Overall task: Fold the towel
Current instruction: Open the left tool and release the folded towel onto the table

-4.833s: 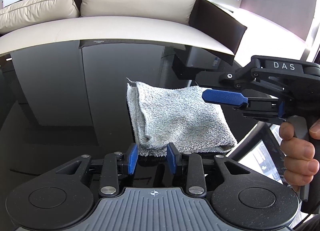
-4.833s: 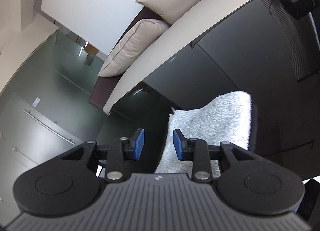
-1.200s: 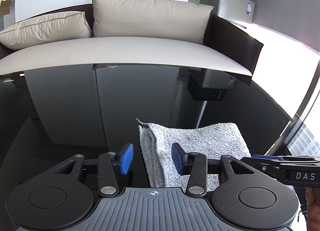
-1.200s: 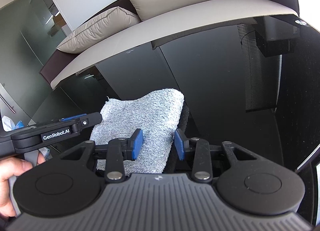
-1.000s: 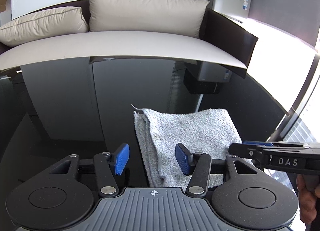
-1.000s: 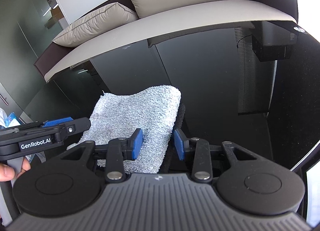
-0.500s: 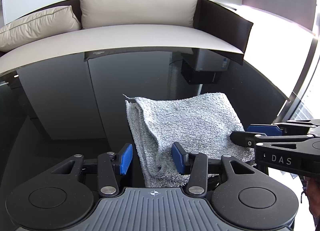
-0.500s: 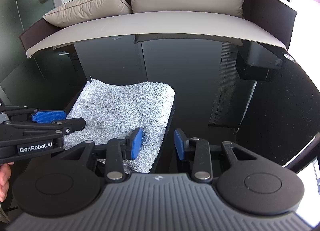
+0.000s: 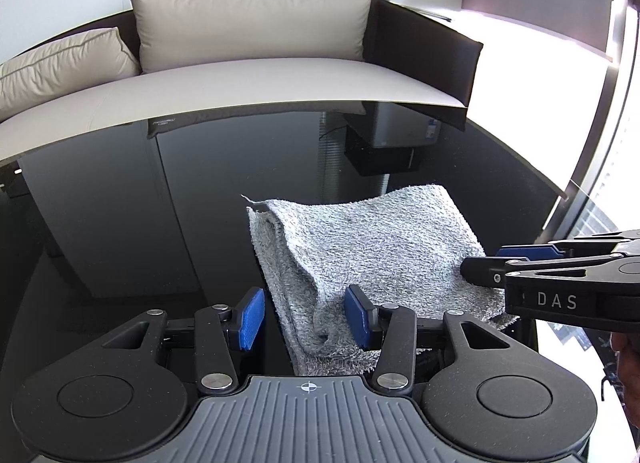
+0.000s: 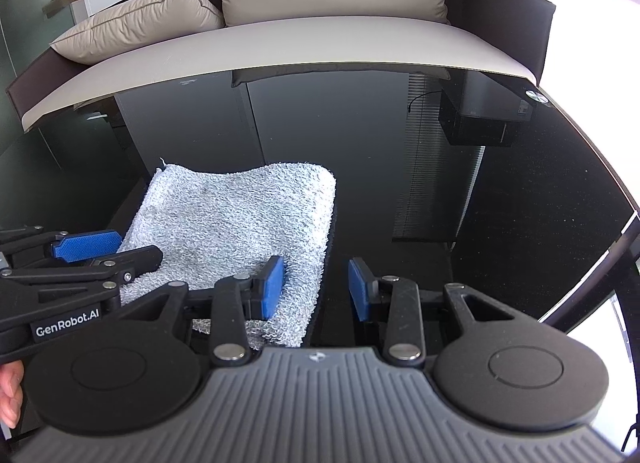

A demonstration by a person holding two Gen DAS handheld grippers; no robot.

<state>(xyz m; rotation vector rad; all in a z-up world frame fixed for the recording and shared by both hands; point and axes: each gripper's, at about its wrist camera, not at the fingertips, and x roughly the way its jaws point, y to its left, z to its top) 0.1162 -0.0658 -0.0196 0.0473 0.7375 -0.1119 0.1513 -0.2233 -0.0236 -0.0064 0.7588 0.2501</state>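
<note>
Low centre of both wrist views, grey towel (image 9: 372, 259) lies folded on black glossy table (image 9: 120, 223), long axis running away from the grippers. Left gripper (image 9: 304, 319) straddles its near-left corner, right gripper (image 10: 316, 289) its near-right edge; both jaws apart, gripping nothing. Beige sofa (image 9: 256, 75) behind, bright window right.

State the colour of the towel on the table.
Mottled grey-white terry towel; clearest in the right wrist view.
</note>
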